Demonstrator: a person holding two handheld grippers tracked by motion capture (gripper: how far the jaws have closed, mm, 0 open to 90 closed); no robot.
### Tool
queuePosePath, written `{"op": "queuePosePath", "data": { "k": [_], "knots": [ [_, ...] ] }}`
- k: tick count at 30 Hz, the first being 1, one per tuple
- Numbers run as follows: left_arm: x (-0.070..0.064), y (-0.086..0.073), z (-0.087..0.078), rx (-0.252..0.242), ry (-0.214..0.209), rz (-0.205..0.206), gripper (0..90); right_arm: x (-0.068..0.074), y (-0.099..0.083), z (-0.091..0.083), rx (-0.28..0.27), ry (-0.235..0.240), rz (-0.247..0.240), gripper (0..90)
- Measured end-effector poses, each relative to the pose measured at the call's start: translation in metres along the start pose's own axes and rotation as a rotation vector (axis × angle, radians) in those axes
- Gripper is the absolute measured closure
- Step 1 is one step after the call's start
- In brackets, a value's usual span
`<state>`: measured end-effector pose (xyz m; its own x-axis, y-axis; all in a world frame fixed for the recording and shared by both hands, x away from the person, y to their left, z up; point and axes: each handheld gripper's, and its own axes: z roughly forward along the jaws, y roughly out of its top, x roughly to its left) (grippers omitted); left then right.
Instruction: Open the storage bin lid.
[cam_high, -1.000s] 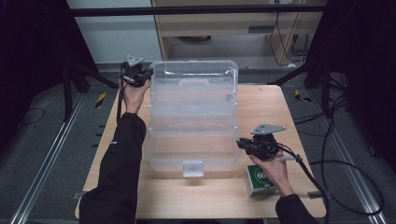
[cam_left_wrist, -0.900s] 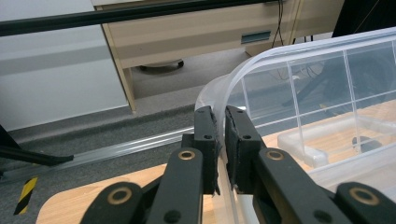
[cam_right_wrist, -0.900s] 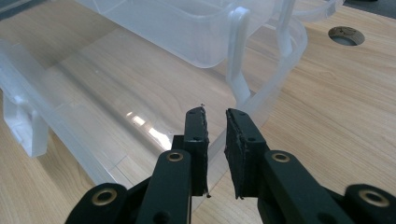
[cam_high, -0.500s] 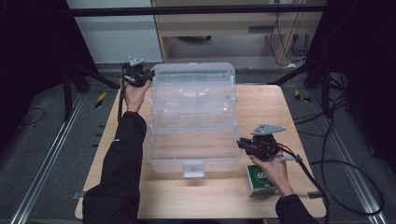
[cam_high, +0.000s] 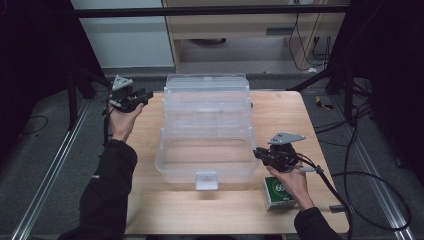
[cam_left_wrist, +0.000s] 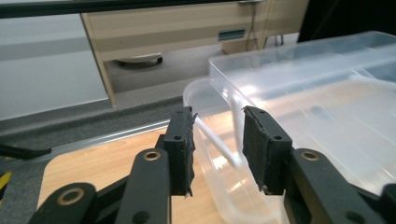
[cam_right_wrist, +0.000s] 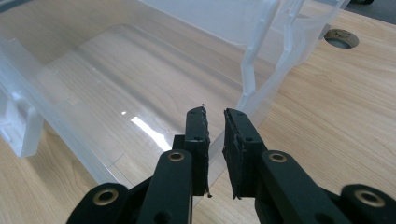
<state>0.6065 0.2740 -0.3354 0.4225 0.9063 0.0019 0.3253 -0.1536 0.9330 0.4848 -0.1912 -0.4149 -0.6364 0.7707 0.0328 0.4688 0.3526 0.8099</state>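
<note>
Room: a dim workspace with a grey floor, metal rails either side of the bench, a pale wooden cabinet (cam_high: 250, 25) behind it and black cables (cam_high: 370, 165) trailing on the right.
Bench: a light wooden bench (cam_high: 280, 210) with a round cable hole (cam_right_wrist: 341, 38) seen in the right gripper view.
Clear box: a large see-through plastic storage box (cam_high: 205, 130) with tiered trays stands in the middle of the bench, opened out in steps, its lowest tray nearest the person, with a small white latch (cam_high: 206, 180) at the front edge.
Left claw: the left claw (cam_high: 142, 96) is held at the far left corner of the box, raised off the bench; in the left gripper view (cam_left_wrist: 215, 140) its jaws stand apart, a thin clear arm of the box showing between them, and nothing is pinched.
Right claw: the right claw (cam_high: 259, 153) sits at the right side of the lowest tray; in the right gripper view (cam_right_wrist: 215, 135) its jaws are nearly together with a narrow gap, the tray's rim lies in line with that gap, and I cannot tell whether they grip it.
Green pack: a small green and white pack (cam_high: 277, 192) lies on the bench just under the right hand (cam_high: 292, 180), beside the box's front right corner.
Left hand: the left hand (cam_high: 122, 120) and black sleeve (cam_high: 107, 190) reach up along the left side of the box.
</note>
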Motion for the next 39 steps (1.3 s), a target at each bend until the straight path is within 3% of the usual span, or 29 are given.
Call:
{"op": "queuePosePath", "data": {
  "k": [3, 6, 16, 22, 32, 36, 39],
  "knots": [
    [-0.004, -0.011, -0.019, 0.008, -0.015, 0.023, 61.6, -0.001, 0.000, 0.000, 0.002, 0.004, 0.008, 79.9],
    [-0.008, -0.024, -0.037, 0.026, -0.041, 0.015, 61.0, -0.001, 0.000, 0.000, 0.003, 0.003, 0.011, 79.9],
    [-0.033, -0.069, -0.077, 0.092, -0.111, 0.054, 59.0, 0.000, 0.001, 0.000, 0.009, 0.000, 0.013, 79.8],
    [-0.054, -0.088, -0.084, 0.166, -0.147, 0.119, 57.5, 0.000, 0.002, 0.000, 0.011, -0.002, 0.011, 79.7],
    [-0.071, -0.108, -0.076, 0.274, -0.142, 0.176, 58.4, 0.001, 0.006, 0.000, 0.020, -0.011, -0.007, 77.4],
    [-0.071, -0.110, -0.074, 0.287, -0.143, 0.178, 58.4, -0.003, 0.014, -0.015, -0.036, 0.001, -0.028, 72.5],
    [-0.072, -0.110, -0.074, 0.291, -0.147, 0.183, 58.2, -0.006, 0.018, -0.028, -0.046, 0.001, -0.056, 66.6]
  ]
}}
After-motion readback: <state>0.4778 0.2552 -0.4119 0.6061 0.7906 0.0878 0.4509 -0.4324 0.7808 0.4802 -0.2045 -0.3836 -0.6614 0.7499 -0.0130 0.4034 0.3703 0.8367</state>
